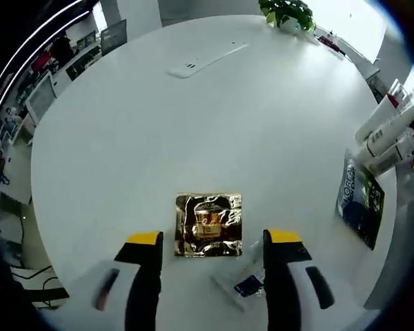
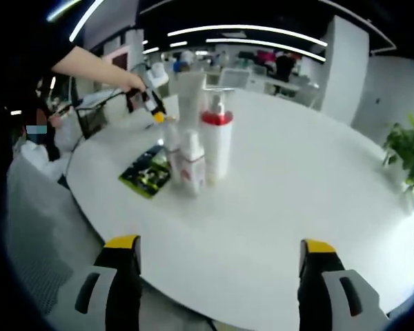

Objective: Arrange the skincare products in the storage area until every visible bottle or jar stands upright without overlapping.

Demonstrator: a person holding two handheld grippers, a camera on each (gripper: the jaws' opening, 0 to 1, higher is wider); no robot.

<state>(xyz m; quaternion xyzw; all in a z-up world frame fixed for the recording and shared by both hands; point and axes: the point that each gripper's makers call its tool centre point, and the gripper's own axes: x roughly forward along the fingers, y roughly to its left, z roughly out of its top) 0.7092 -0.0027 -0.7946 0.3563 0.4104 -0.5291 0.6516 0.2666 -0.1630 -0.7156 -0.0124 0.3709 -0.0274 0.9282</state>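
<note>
White table (image 1: pixel 159 138): gold sachet (image 1: pixel 208 224) lying ahead between my left gripper (image 1: pixel 212 241) jaws, spread; right gripper (image 2: pixel 221 252) spread too, bottles (image 2: pixel 205 148) upright beyond.

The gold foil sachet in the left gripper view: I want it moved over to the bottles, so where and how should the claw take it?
The gold foil sachet lies flat on the white table, so it offers no side to clamp. It is probably best taken at its near edge, coming in low from the open left claw, one jaw slid under that edge. Steer clear of the clear packet beside its near right corner.
</note>
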